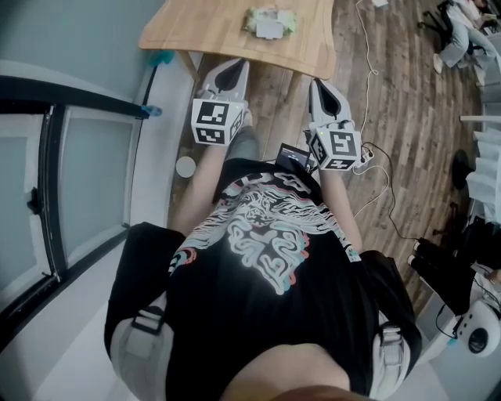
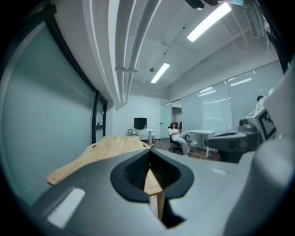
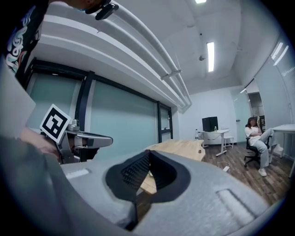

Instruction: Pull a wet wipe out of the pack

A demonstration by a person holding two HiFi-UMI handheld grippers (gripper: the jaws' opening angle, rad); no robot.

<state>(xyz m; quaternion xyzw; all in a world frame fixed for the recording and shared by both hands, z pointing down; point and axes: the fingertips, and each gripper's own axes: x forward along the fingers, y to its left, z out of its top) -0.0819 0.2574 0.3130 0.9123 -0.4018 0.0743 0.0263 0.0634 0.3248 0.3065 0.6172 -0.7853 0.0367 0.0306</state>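
Fingers (image 2: 134, 171), left gripper (image 2: 149, 155): pressed together at the tips, nothing between them; only the table's near corner shows through the gap behind the ribbed dark pads.
Fingers (image 3: 133, 174), right gripper (image 3: 148, 154): likewise closed tip to tip, with nothing pinched.
Left gripper, head view (image 1: 232, 72): held out in front of the person's waist, its tip at the near edge of the table.
Right gripper, head view (image 1: 323, 88): beside the left one, a little nearer the body, over bare floor just short of the table edge.
Wet wipe pack (image 1: 270, 22): lies flat on the table, greenish with a white flap on top, near the middle of the visible tabletop. Well apart from both grippers and untouched.
Table (image 1: 211, 27): light wood with rounded corners, standing beside the glass wall; in both gripper views the top runs away straight ahead.
Marker cubes: one on the left gripper (image 1: 215, 121), one on the right (image 1: 338, 149); each gripper also sees the other's cube at the side of its own view.
Person: standing, black printed T-shirt (image 1: 270, 251), arms bent, a gripper in each hand.
Floor (image 1: 407, 117): dark wood planks, with a white cable (image 1: 366, 55) trailing across them.
Glass wall (image 2: 46, 120): frosted panels in dark frames, on the left.
Background: someone sits in a chair (image 3: 256, 138) at the far end of the room.
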